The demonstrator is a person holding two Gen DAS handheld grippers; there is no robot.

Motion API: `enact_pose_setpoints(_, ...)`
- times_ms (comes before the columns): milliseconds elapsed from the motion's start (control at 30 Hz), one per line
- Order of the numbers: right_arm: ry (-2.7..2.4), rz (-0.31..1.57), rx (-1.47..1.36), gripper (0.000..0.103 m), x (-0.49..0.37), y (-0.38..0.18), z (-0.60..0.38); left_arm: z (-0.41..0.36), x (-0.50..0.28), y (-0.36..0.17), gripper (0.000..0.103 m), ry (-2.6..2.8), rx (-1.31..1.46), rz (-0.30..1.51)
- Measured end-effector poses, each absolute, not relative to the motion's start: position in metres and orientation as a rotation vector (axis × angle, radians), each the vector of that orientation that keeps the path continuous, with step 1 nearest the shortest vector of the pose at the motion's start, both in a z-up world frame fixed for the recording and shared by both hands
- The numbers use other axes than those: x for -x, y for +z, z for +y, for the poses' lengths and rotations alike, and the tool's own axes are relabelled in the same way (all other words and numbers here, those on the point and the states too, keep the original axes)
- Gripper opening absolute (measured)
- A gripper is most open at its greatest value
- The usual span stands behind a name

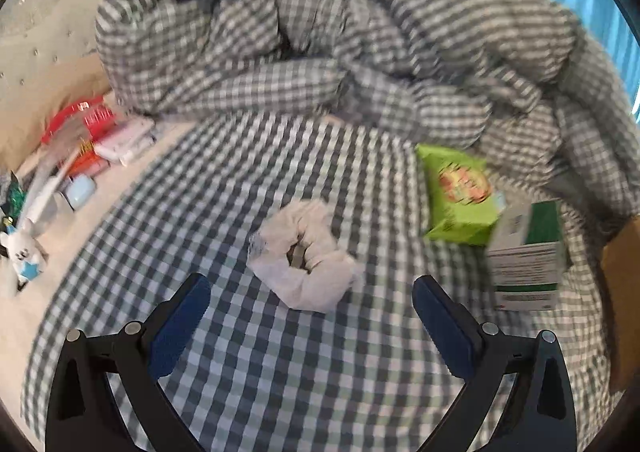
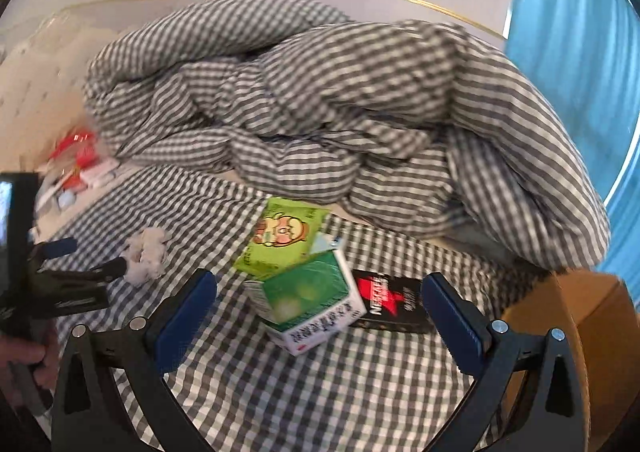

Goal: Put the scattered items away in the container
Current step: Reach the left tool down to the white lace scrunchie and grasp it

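Your left gripper [image 1: 312, 290] hangs low over the checked bedsheet [image 1: 280, 372], its two blue-padded fingers [image 1: 180, 328] spread wide with nothing between them, and the crumpled white tissue [image 1: 306, 256] lies on the sheet just ahead of the gap, not touching either pad. Your right gripper [image 2: 320, 294] is posed much the same, tilted down at the sheet [image 2: 320, 392] with fingers [image 2: 184, 316] wide apart and empty; from its camera you can see your left gripper's black frame [image 2: 60, 284] at the left edge, tips near the tissue [image 2: 146, 256]. Three boxes sit ahead of the right gripper: one light-green carton [image 2: 282, 242] with a cartoon print, lying flat; one green-and-white box [image 2: 306, 304] tipped against it; and one flat black box [image 2: 394, 302] with red and white lettering, touching the green-and-white box on its right. One brown cardboard container [image 2: 580, 332] stands at the right, near the black box. One bunched grey-and-white gingham quilt [image 2: 340, 111] is heaped behind the boxes, soft and deeply folded. At the far left lies a blurred pile of red, pink and white packets [image 1: 100, 135] and one small white plush toy [image 1: 24, 252].
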State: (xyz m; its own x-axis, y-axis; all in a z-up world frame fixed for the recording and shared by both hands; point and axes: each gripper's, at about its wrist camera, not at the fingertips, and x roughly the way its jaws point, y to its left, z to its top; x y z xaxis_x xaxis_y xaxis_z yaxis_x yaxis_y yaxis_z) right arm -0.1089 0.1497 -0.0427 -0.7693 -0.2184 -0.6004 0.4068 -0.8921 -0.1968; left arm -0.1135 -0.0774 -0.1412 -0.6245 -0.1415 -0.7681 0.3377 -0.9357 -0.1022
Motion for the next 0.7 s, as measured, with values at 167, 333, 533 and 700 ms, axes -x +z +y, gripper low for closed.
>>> enact_pose_setpoints(167,-2.633,0.562,-0.822,0.103,0.114,-0.06,0.135,-0.082,0.136,-0.175,0.103,-2.525,-1.266,0.301)
enact_pose_setpoints(333,-2.652,0.574,-0.806,0.103,0.12,-0.07,0.144,-0.091,0.147,-0.191,0.09,-2.493,-1.301,0.344)
enact_pose_setpoints(533,-2.667,0.538,-0.841,0.103,0.126,-0.075,0.16,-0.092,0.153,-0.199,0.017,-2.487,-1.346,0.368)
enact_pose_setpoints(700,-2.681,0.492,-0.861,0.103,0.125,-0.072,0.175,-0.087,0.149,-0.184,0.01,-2.511,-1.327,0.347)
